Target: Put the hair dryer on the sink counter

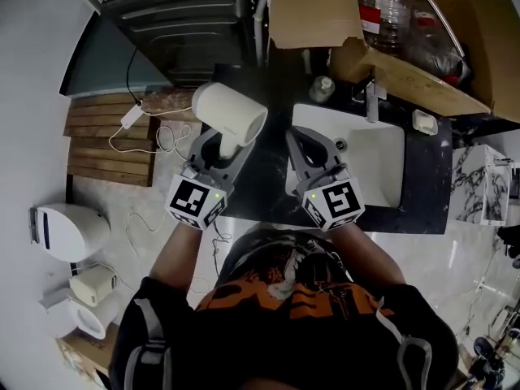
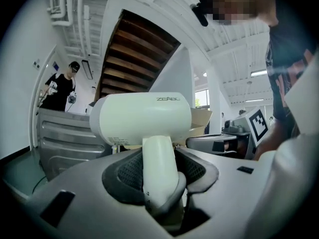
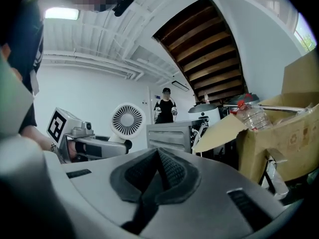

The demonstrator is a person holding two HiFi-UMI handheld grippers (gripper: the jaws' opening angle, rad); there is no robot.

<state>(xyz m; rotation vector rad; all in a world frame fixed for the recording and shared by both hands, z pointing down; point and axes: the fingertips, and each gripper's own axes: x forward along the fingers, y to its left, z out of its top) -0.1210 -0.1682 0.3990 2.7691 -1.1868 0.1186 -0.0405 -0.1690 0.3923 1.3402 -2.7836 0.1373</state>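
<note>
In the head view our left gripper (image 1: 219,143) carries the hair dryer (image 1: 230,114) near the left end of the dark sink counter (image 1: 262,181), so we should bring it over bare counter beside the basin (image 1: 370,157) before lowering. The left gripper view shows the pads clamped on its handle (image 2: 159,171); we should release only once it rests. In the right gripper view our right gripper (image 3: 157,159) is closed and empty.

We are reading a grey brand word, seemingly "ZEABU", on the hair dryer (image 2: 142,118). We are also making out a small "2" on its handle (image 2: 158,168).

One hair dryer (image 1: 230,114), two claws (image 1: 221,146) (image 1: 295,138) (one sink (image 1: 383,149))
</note>
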